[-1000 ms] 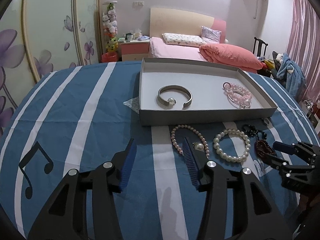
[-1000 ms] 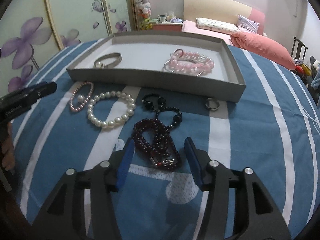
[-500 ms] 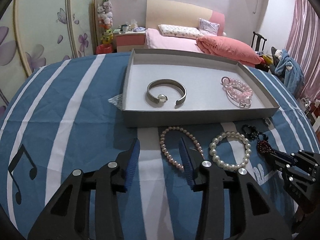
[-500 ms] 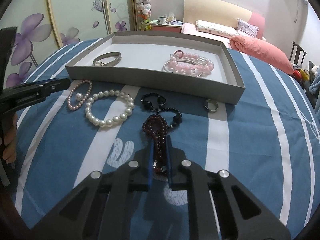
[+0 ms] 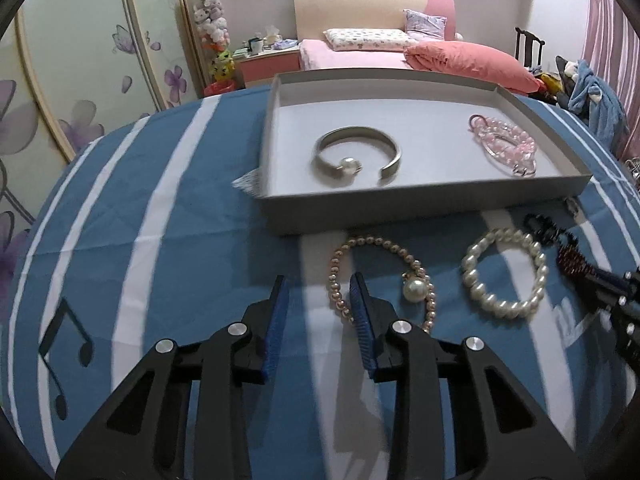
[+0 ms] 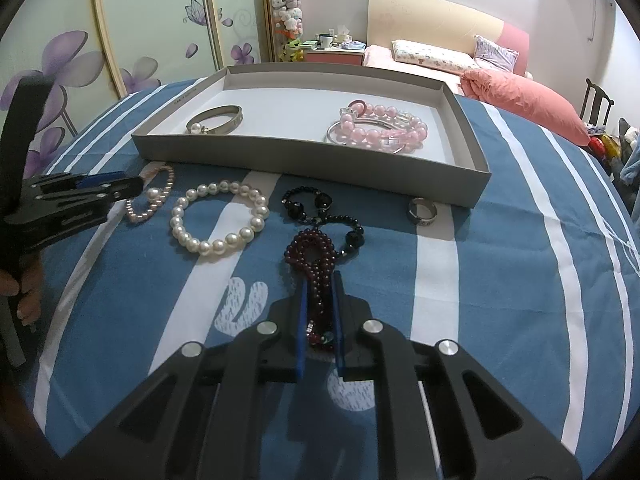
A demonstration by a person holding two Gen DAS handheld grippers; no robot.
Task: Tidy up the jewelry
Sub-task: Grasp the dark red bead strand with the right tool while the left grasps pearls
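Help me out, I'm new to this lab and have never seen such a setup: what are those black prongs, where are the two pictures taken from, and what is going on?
There is no robot here. A person holds a two-finger gripper in each hand, and a fisheye camera on each looks forward along its fingers. One picture comes from the left gripper, the other from the right gripper.

On a blue striped cloth sits a grey tray that already holds a silver bangle and a pink bracelet. In front of it lie a pink pearl bracelet, a white pearl bracelet, black beads and a ring.

The right gripper is shut on dark red beads. The left one has just been closing beside the pink pearl bracelet, with nothing between its jaws yet.
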